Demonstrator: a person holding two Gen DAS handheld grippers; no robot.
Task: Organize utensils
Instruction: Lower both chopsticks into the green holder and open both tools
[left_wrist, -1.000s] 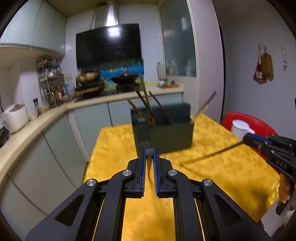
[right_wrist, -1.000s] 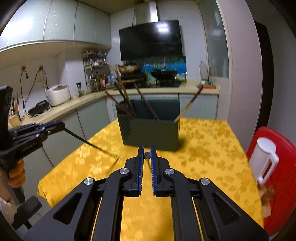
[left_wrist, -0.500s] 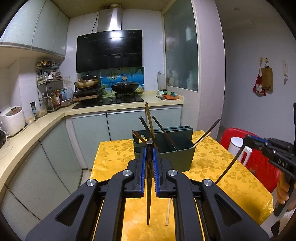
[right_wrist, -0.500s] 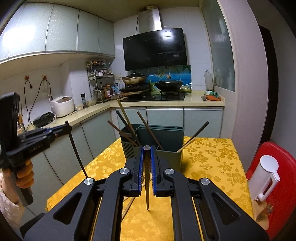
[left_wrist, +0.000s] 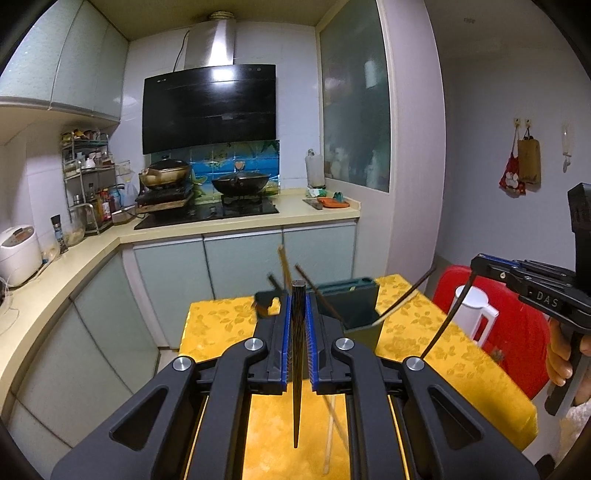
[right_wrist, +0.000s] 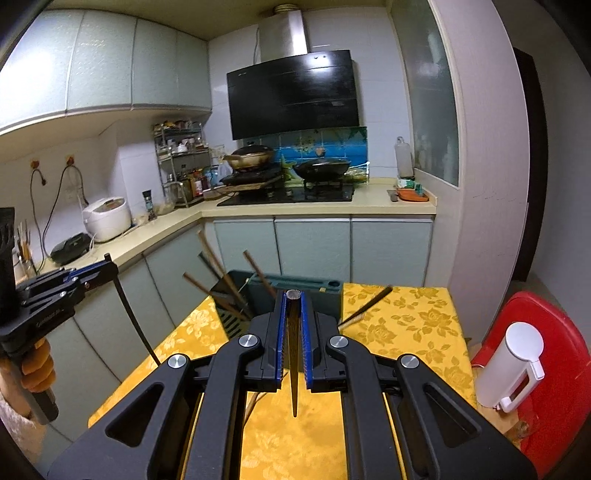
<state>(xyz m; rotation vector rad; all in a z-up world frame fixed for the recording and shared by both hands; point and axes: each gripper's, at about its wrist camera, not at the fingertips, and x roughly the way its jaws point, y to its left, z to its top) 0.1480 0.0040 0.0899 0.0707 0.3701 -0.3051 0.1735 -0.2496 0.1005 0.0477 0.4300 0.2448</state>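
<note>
My left gripper (left_wrist: 298, 306) is shut on a dark chopstick (left_wrist: 296, 387) that hangs point down above the yellow table (left_wrist: 221, 321). My right gripper (right_wrist: 293, 306) is shut on a second dark chopstick (right_wrist: 294, 369), also hanging point down. Each shows in the other's view: the right gripper (left_wrist: 478, 264) with its chopstick (left_wrist: 445, 325), the left gripper (right_wrist: 107, 266) with its chopstick (right_wrist: 135, 321). Ahead and below both stands a dark green utensil holder (right_wrist: 317, 295) with several chopsticks (right_wrist: 212, 258) leaning in it. One pale chopstick (left_wrist: 330, 428) lies on the cloth.
A red chair (right_wrist: 554, 332) with a white jug (right_wrist: 513, 365) on it stands right of the table. Behind the table run pale cabinets and a counter (right_wrist: 321, 206) with a stove, two woks and a rice cooker (right_wrist: 107, 218). A person's hand (left_wrist: 561, 358) holds the right gripper's handle.
Both grippers have risen and drawn back from the holder. Their chopsticks, which slanted down to the cloth a second ago, now hang free and nearly upright.
</note>
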